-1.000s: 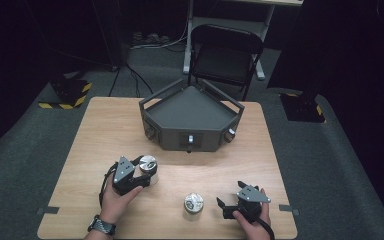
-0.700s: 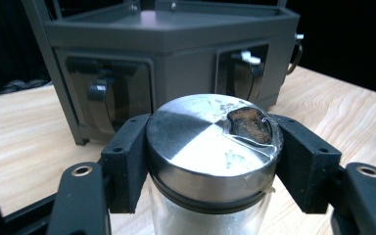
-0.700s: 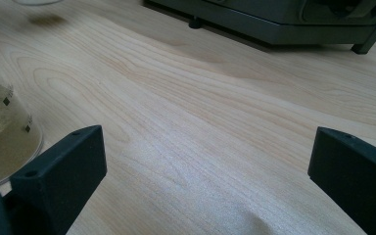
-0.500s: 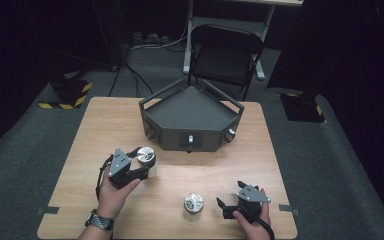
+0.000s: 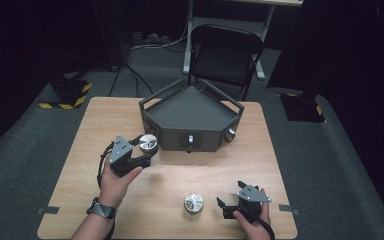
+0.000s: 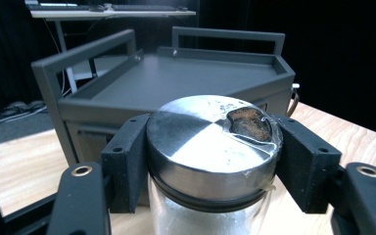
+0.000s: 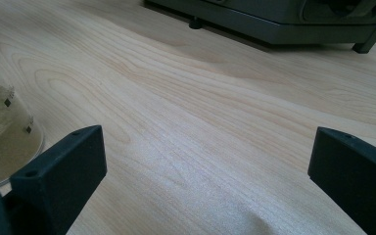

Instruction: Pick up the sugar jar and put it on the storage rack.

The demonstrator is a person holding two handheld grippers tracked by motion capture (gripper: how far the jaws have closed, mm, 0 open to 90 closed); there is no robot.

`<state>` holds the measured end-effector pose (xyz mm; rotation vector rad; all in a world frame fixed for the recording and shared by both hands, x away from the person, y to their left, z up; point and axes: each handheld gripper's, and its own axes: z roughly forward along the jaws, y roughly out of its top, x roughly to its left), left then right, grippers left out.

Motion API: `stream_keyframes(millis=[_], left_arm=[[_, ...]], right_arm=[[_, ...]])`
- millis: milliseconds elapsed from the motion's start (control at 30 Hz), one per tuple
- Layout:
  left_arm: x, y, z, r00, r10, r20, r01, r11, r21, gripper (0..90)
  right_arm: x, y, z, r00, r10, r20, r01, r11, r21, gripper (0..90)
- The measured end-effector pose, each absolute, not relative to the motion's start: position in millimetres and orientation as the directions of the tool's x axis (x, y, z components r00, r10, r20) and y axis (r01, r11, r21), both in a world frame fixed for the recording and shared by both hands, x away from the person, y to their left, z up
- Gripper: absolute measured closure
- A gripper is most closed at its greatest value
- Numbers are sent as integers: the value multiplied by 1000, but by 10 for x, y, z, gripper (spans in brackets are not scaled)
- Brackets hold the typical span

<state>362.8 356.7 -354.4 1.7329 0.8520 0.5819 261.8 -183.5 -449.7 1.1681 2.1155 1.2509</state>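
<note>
- The left gripper (image 5: 145,152) clamps a steel-lidded jar (image 6: 213,142) just below its lid, in front of the grey tray (image 5: 190,107); keep it upright, and probably clear the rail before setting it in.
- The second jar (image 5: 193,203) stands on the table (image 5: 80,145).
- The right gripper (image 5: 225,206), jaws wide and empty, sits beside it.

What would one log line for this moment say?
left gripper: shut on metal-lidded jar, beside grey tray | right gripper: open, on table | second jar: standing free
</note>
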Motion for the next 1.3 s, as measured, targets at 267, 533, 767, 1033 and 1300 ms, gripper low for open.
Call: stream_keyframes(millis=[267,533,767,1033,1300], left_arm=[[3757,3494,-3401,632,774,-42,263,-163,951,351],[3881,3402,-3264,637,770,-38,250,-160,955,351],[4013,3314,-3136,635,772,-31,235,-155,959,351],[4136,3223,-3015,627,779,-24,222,-149,964,351],[4269,3130,-2950,622,782,-22,218,-146,965,351]], right_arm=[[2615,-1837,-4500,-560,826,60,449,242,860,7],[2615,-1843,-4504,-561,826,62,448,239,861,7],[2617,-1848,-4505,-561,825,65,449,237,862,7],[2618,-1852,-4507,-563,824,66,447,237,863,7],[2619,-1855,-4510,-564,823,66,445,235,864,7]])
